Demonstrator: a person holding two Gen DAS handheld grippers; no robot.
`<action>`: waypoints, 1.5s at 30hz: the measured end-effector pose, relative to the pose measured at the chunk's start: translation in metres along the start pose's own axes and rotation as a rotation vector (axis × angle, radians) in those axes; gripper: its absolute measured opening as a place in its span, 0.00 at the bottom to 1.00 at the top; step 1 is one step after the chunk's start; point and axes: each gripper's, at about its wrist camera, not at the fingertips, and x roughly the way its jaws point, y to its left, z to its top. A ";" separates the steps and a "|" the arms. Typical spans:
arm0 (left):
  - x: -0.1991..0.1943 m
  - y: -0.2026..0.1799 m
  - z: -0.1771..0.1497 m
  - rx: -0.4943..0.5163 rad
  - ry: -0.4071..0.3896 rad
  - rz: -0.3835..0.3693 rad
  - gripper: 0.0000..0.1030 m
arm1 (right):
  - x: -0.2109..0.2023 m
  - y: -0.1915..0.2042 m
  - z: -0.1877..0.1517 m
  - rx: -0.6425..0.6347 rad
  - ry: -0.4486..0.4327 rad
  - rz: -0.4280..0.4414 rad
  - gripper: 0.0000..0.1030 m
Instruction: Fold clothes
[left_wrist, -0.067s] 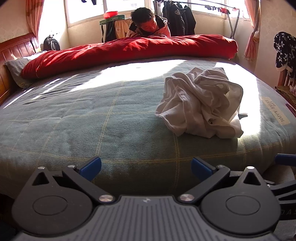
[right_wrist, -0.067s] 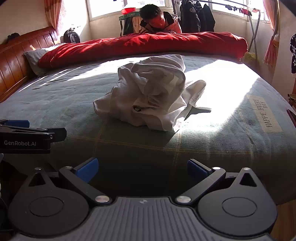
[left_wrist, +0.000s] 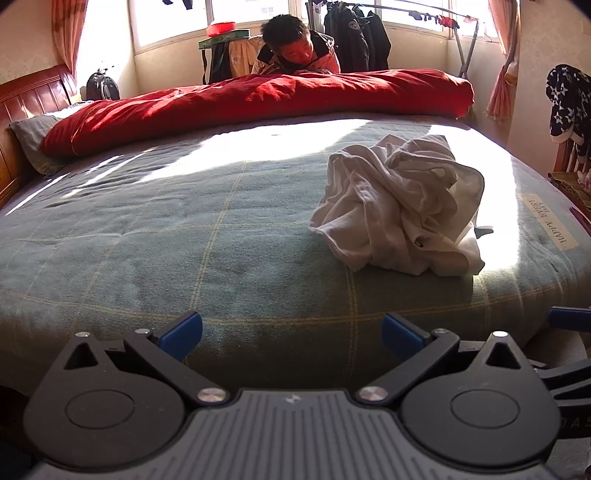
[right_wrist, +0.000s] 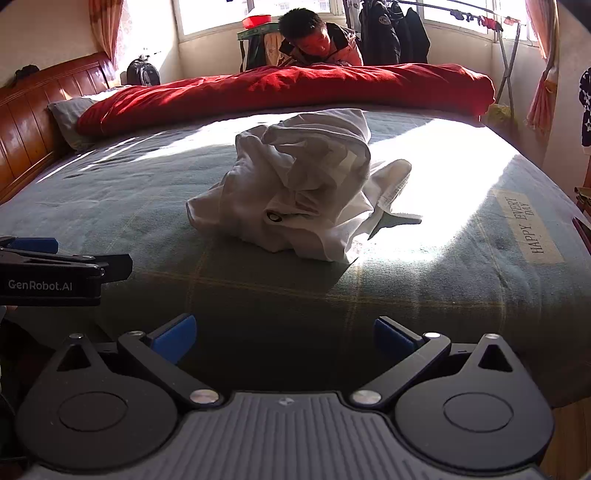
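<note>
A crumpled white garment lies in a heap on the grey-green checked bedspread, right of centre in the left wrist view. In the right wrist view the same white garment sits mid-bed, straight ahead. My left gripper hangs open over the bed's near edge, well short of the garment, nothing between its blue pads. My right gripper is likewise open and empty, at the near edge. The left gripper's body shows at the left side of the right wrist view.
A rolled red quilt lies along the far side of the bed, and a person leans behind it. A wooden headboard and pillow are on the left. A clothes rack and curtains stand at the back right.
</note>
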 end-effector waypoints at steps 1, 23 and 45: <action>0.001 0.000 0.000 -0.005 0.004 -0.004 1.00 | 0.000 0.000 0.000 0.000 0.000 0.000 1.00; -0.002 0.002 0.000 -0.003 -0.013 0.013 1.00 | -0.002 -0.005 0.006 0.020 -0.012 -0.018 1.00; 0.002 0.007 0.000 -0.020 -0.003 0.011 1.00 | -0.001 -0.012 0.010 0.042 -0.009 -0.043 1.00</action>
